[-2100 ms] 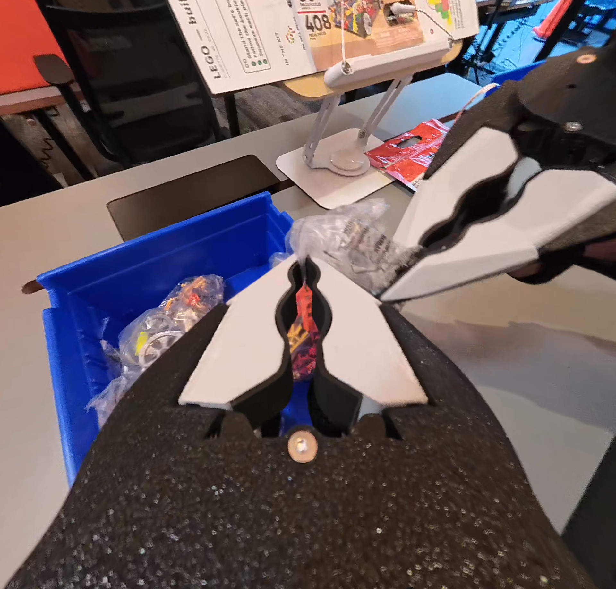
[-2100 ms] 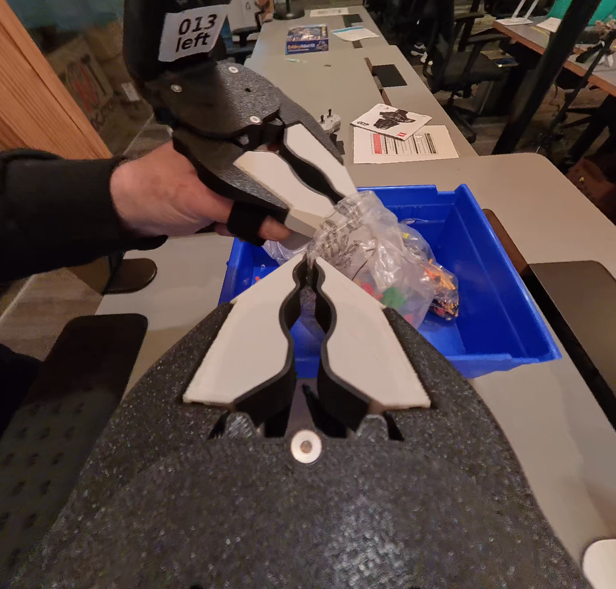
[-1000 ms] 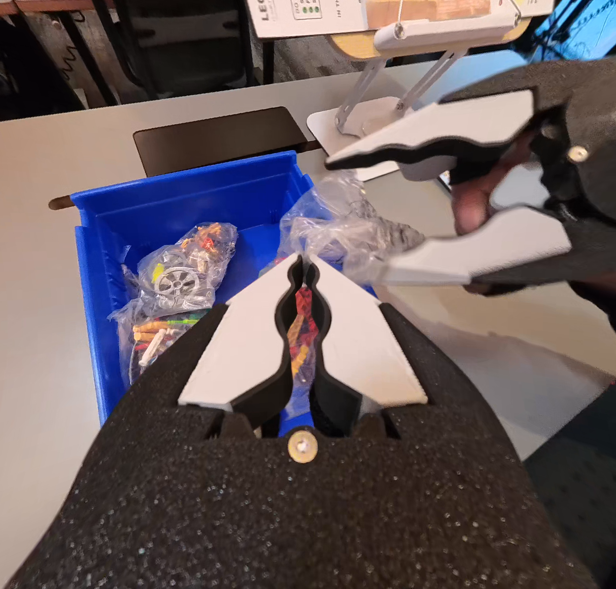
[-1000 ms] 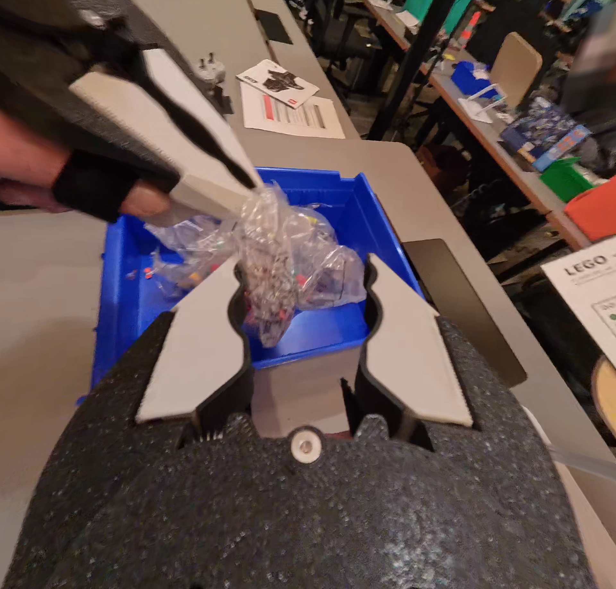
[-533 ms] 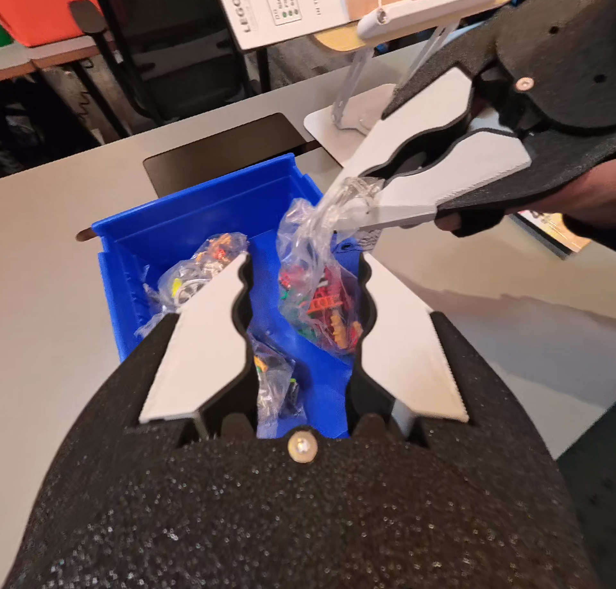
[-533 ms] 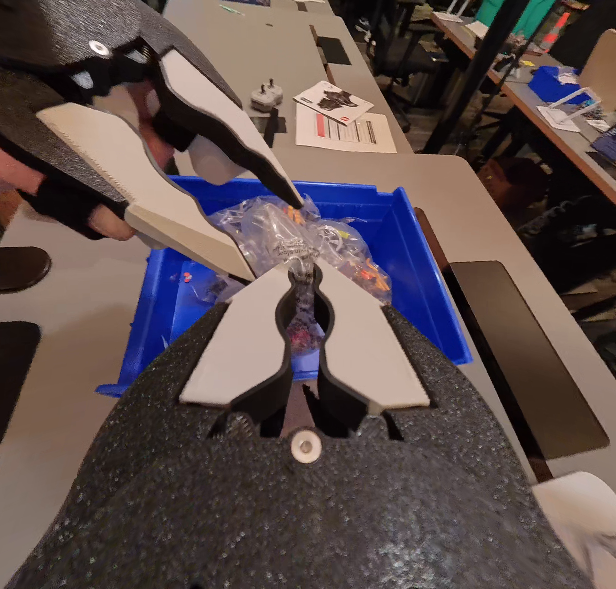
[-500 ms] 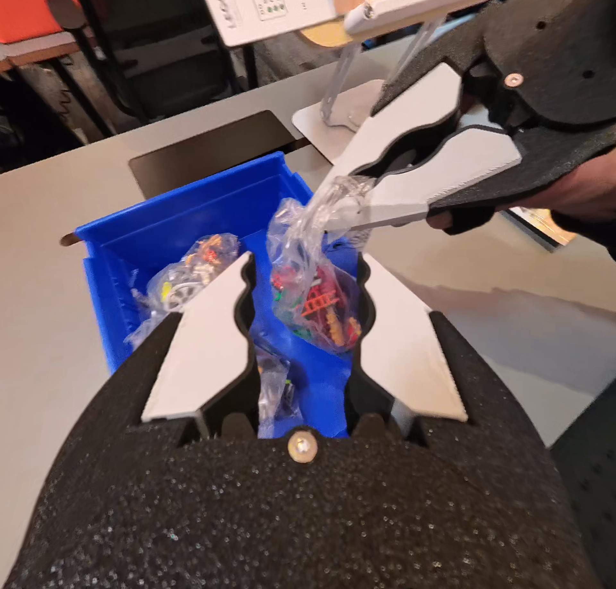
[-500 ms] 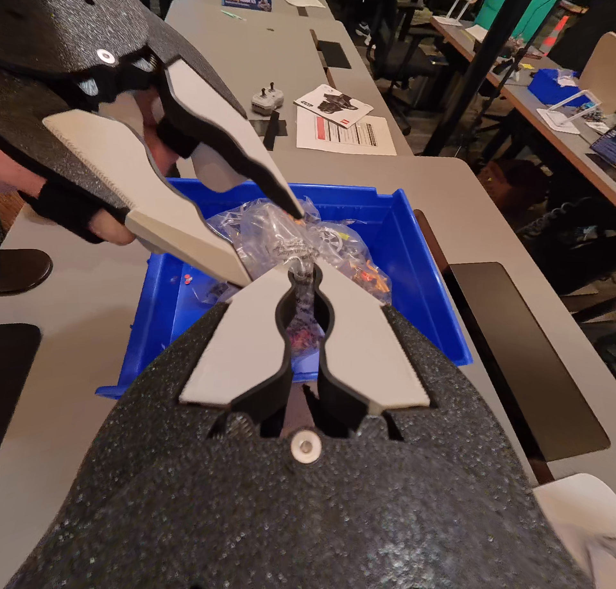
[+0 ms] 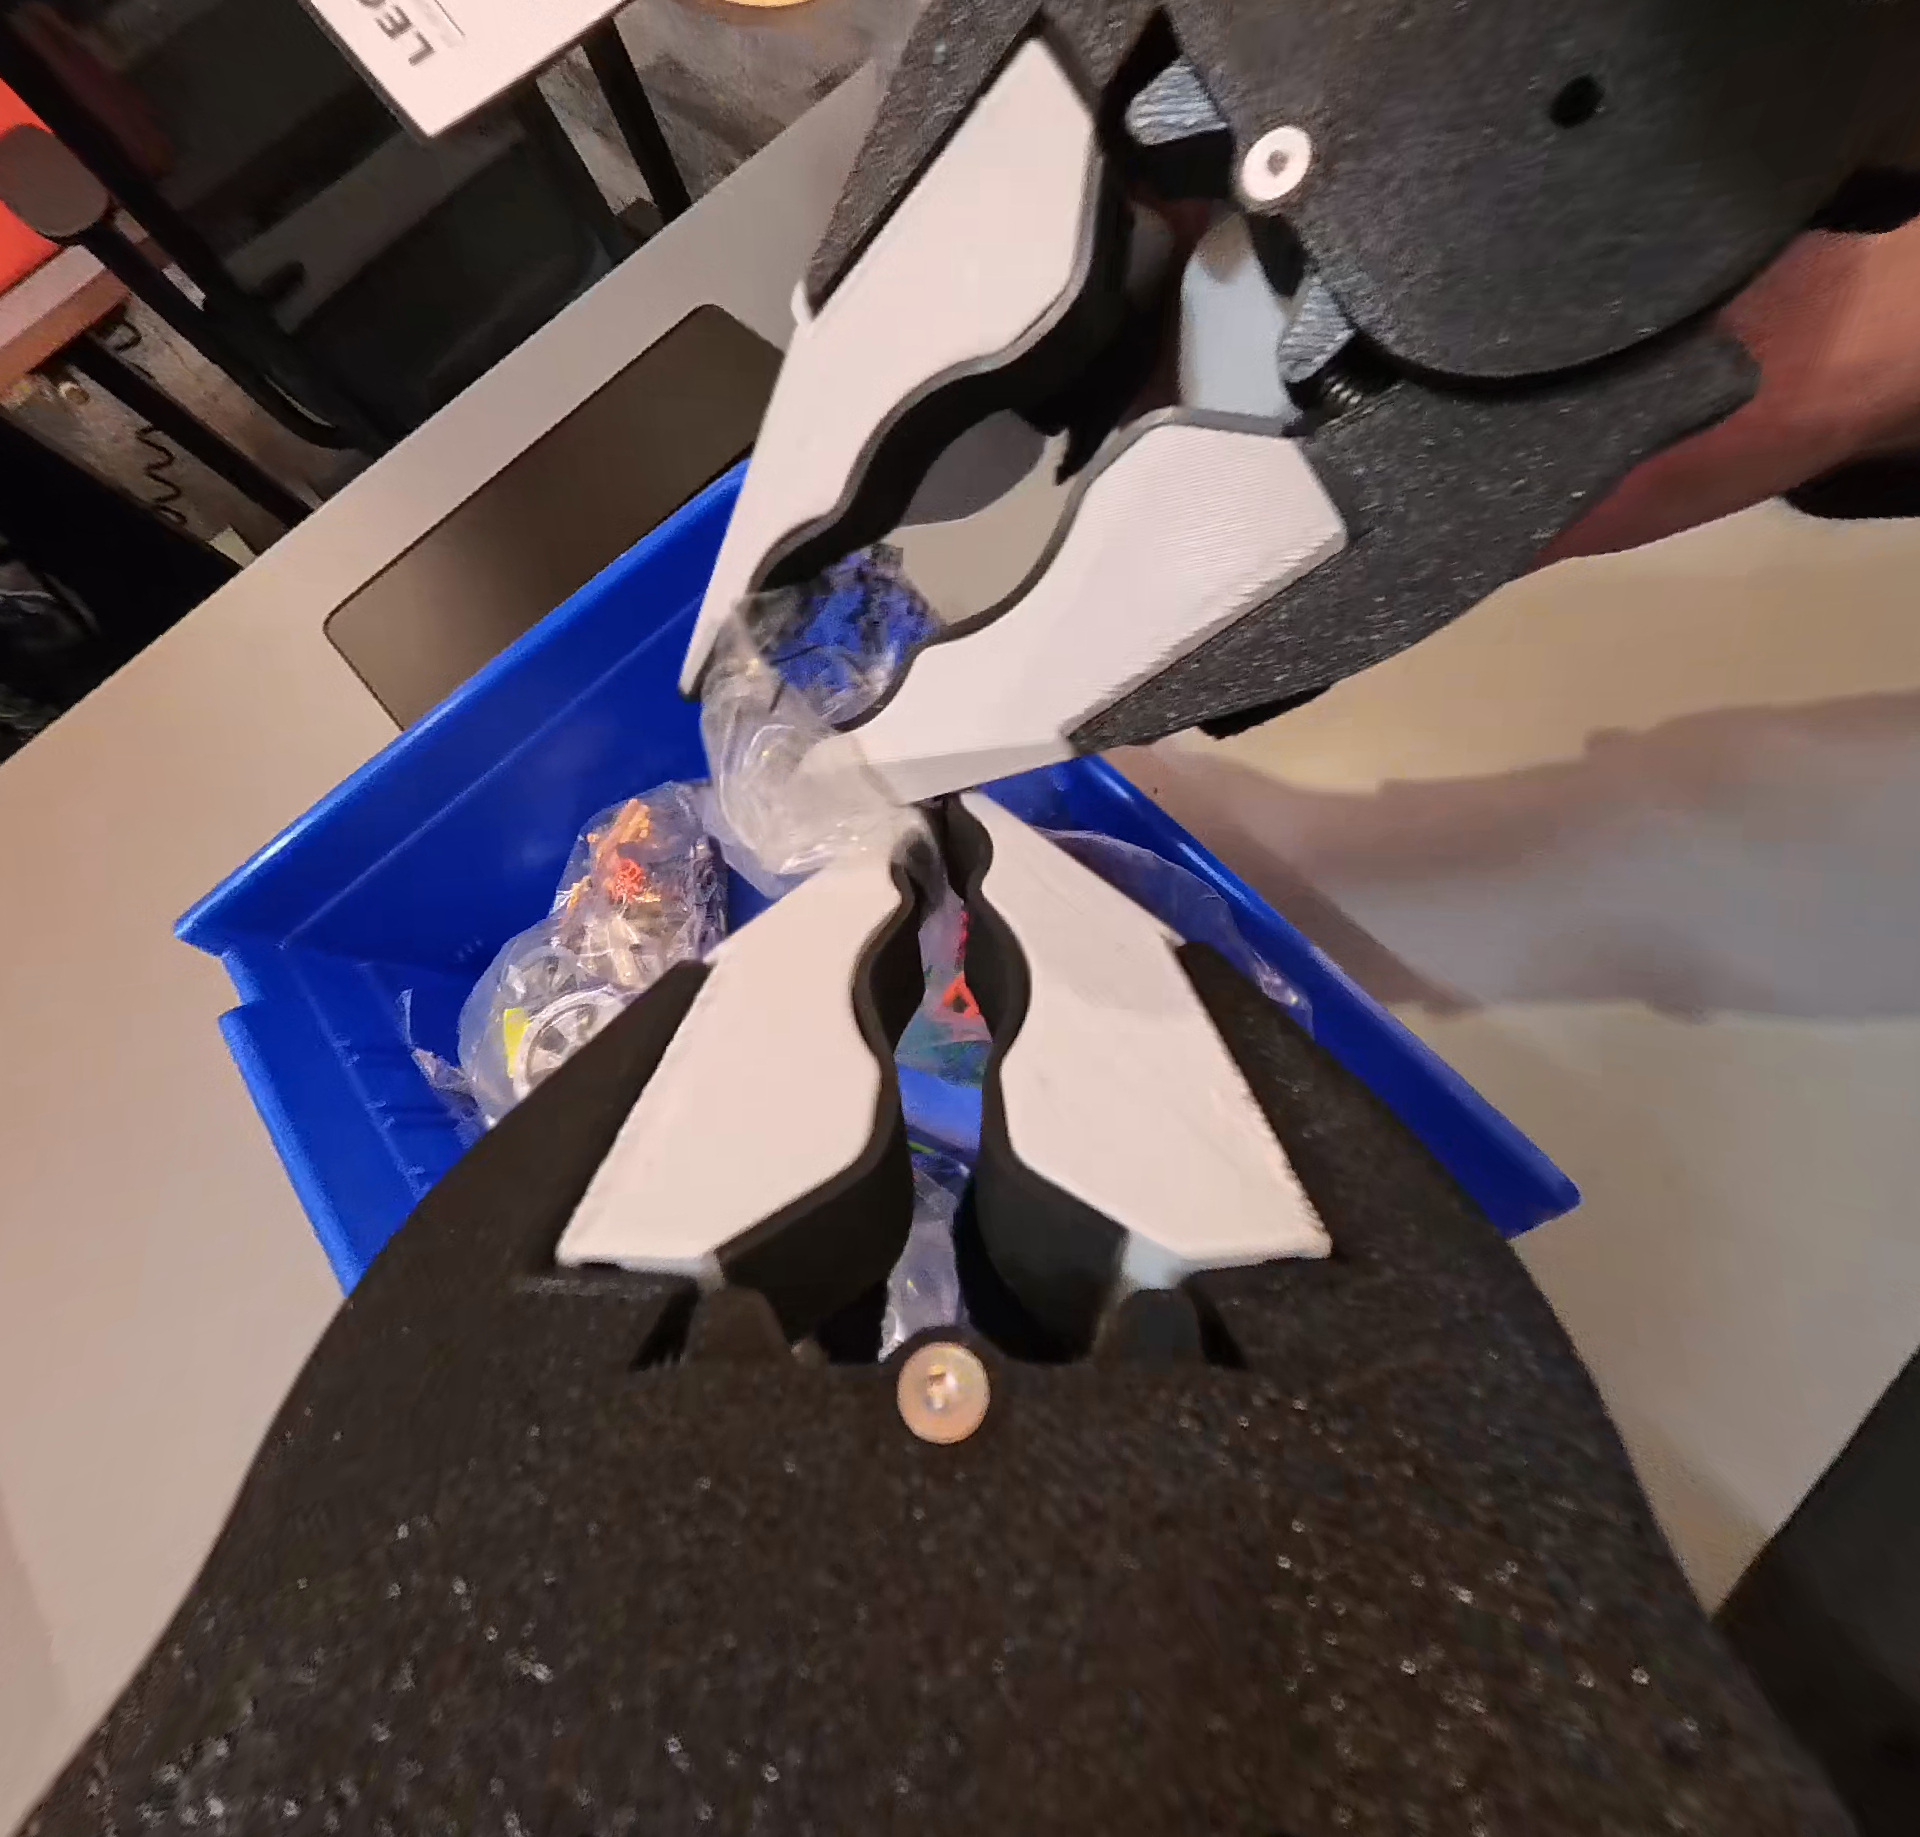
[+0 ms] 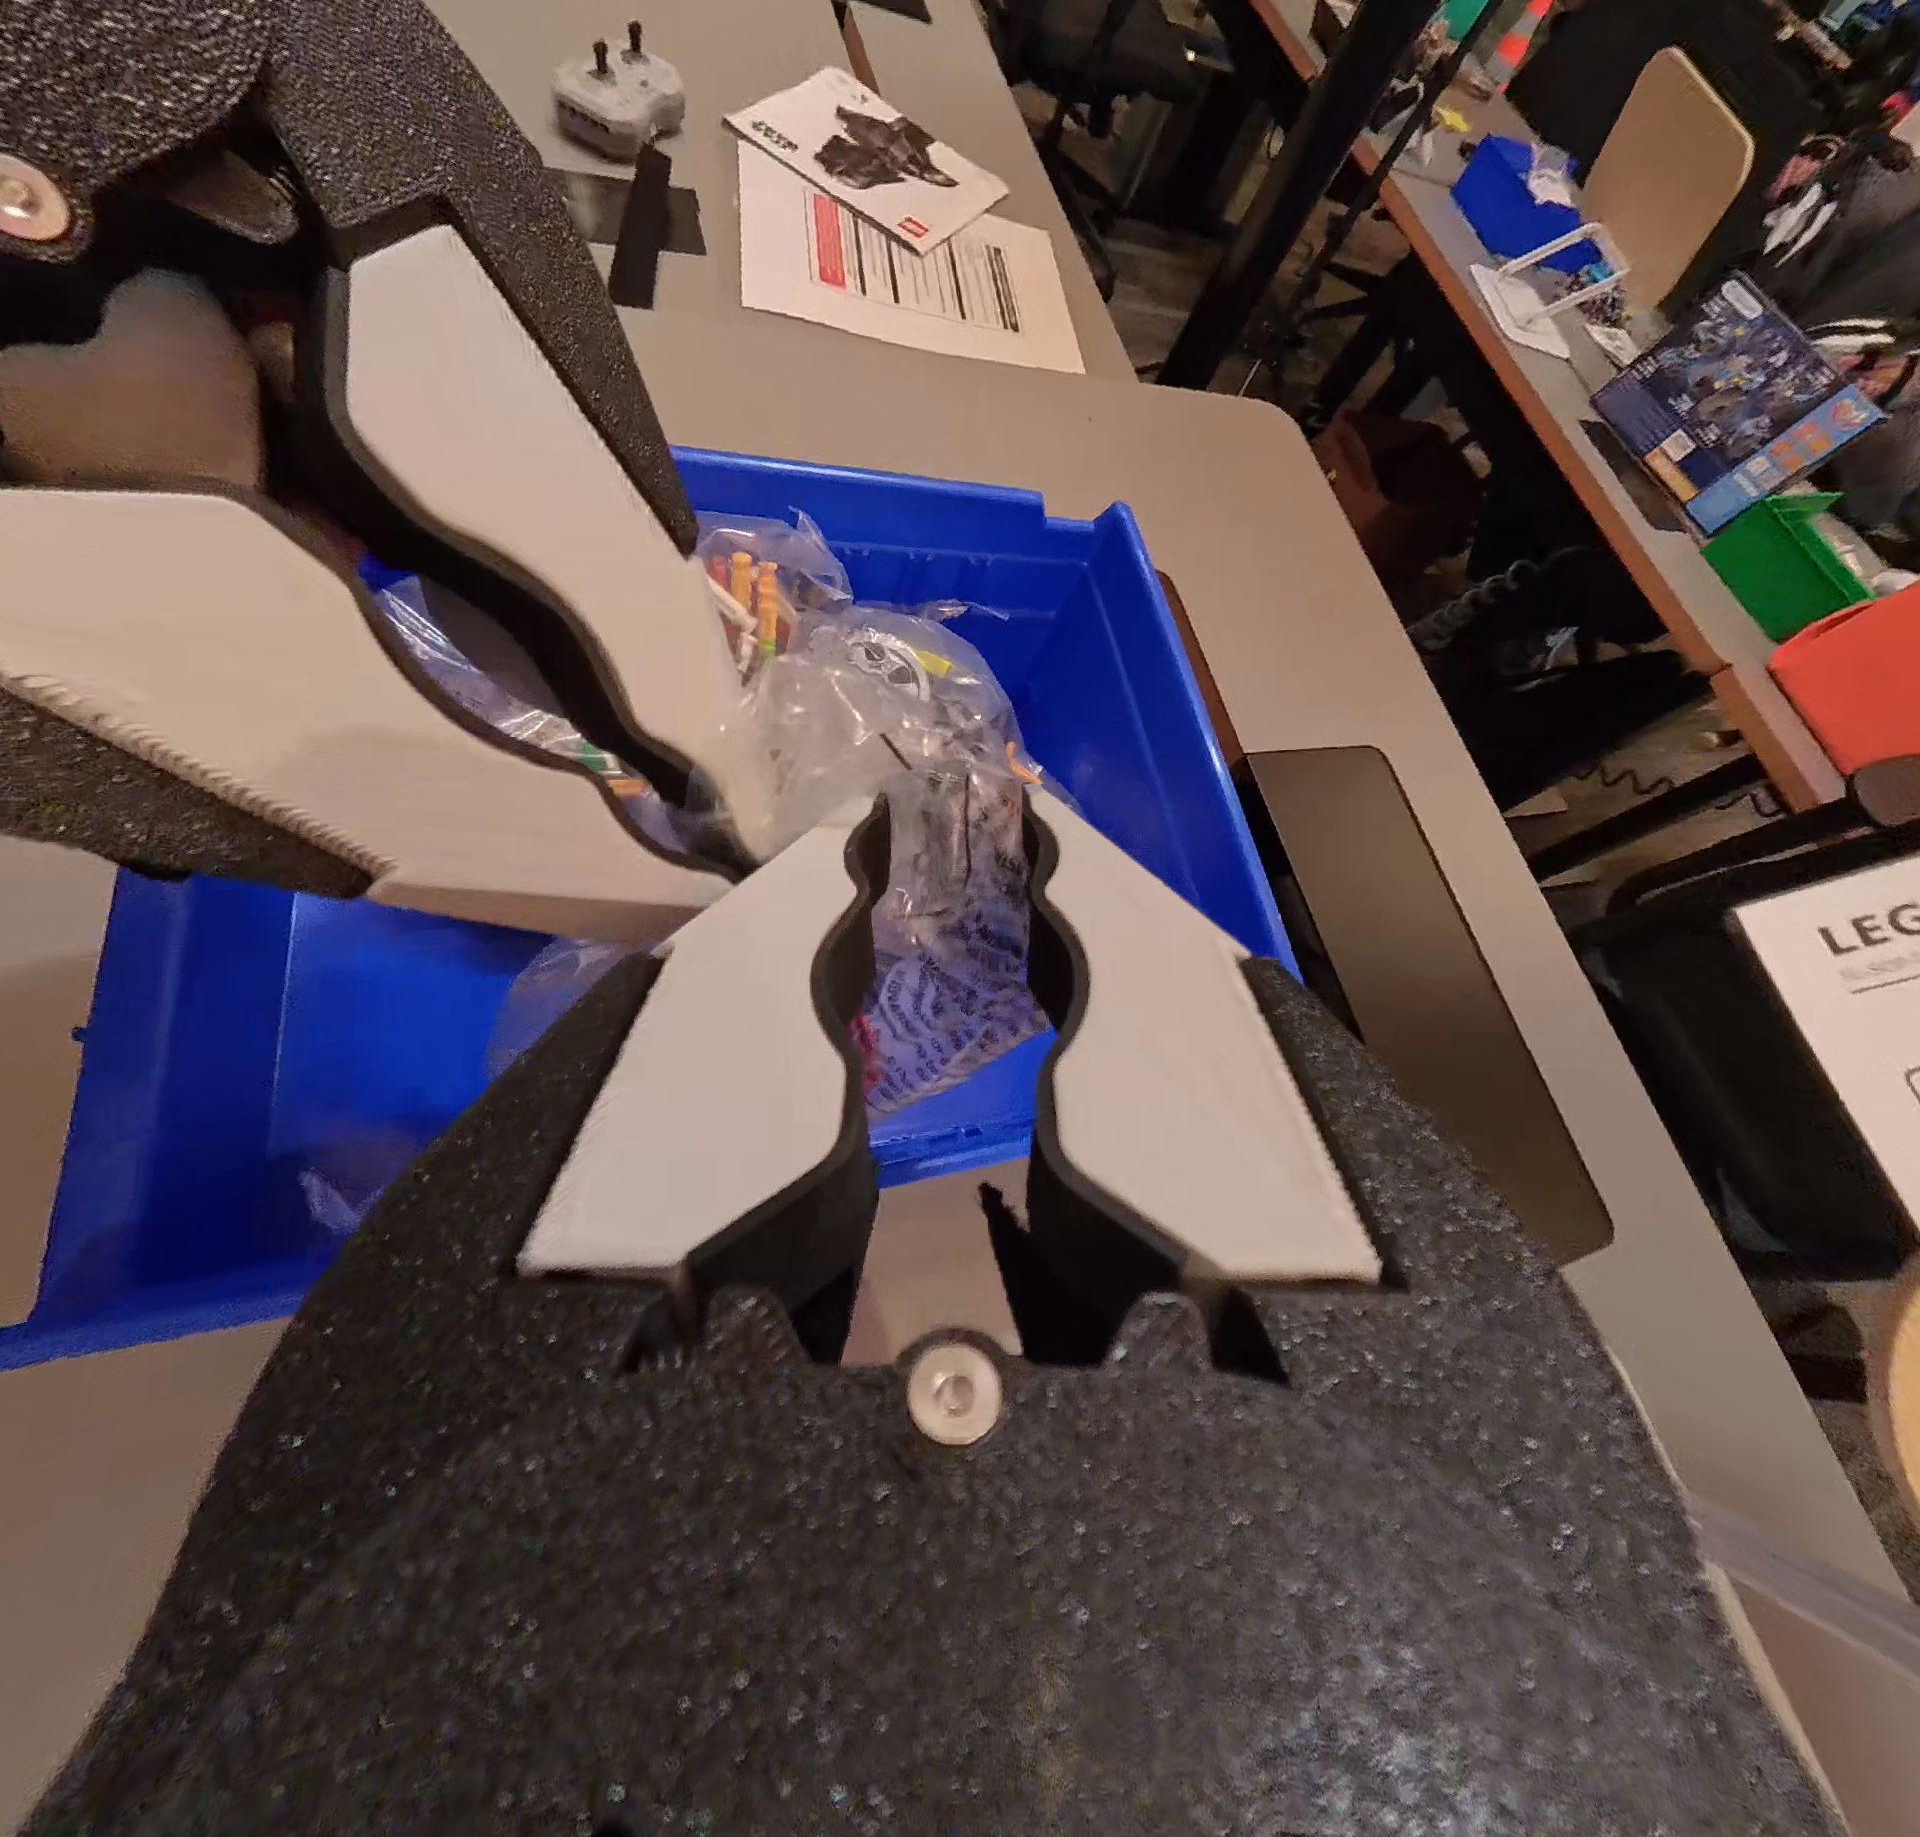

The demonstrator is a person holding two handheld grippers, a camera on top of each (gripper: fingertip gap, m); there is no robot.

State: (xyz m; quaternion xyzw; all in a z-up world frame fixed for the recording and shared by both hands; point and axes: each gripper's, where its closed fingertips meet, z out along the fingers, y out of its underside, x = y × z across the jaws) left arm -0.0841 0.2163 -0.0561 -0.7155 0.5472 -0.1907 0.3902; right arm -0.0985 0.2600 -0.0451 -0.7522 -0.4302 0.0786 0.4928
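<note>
A clear plastic bag of small coloured toy pieces (image 9: pixel 800 800) hangs over a blue bin (image 9: pixel 436 821). My left gripper (image 9: pixel 935 831) is shut on the bag's top edge. My right gripper (image 9: pixel 795 717) reaches in from the upper right, jaws a little apart, with bunched plastic between them. In the right wrist view the bag (image 10: pixel 956 956) sits in the gap of the right gripper (image 10: pixel 956 811), and the left gripper (image 10: pixel 727 852) pinches it from the left. More bags of pieces (image 9: pixel 592 956) (image 10: pixel 862 675) lie in the bin (image 10: pixel 1101 665).
The bin stands on a grey table with a black inset panel (image 9: pixel 540 478) (image 10: pixel 1423 1008) beside it. A printed board on a stand (image 9: pixel 468 11) is behind. Papers (image 10: pixel 904 229) and a small white controller (image 10: pixel 618 88) lie farther off. Other tables hold a toy box (image 10: pixel 1735 395). There is about 4 centimetres between the tips of the two grippers.
Half a second ago the left gripper was open and the right gripper shut on the bag. Now the left has shut on the bag and the right's fingers have parted.
</note>
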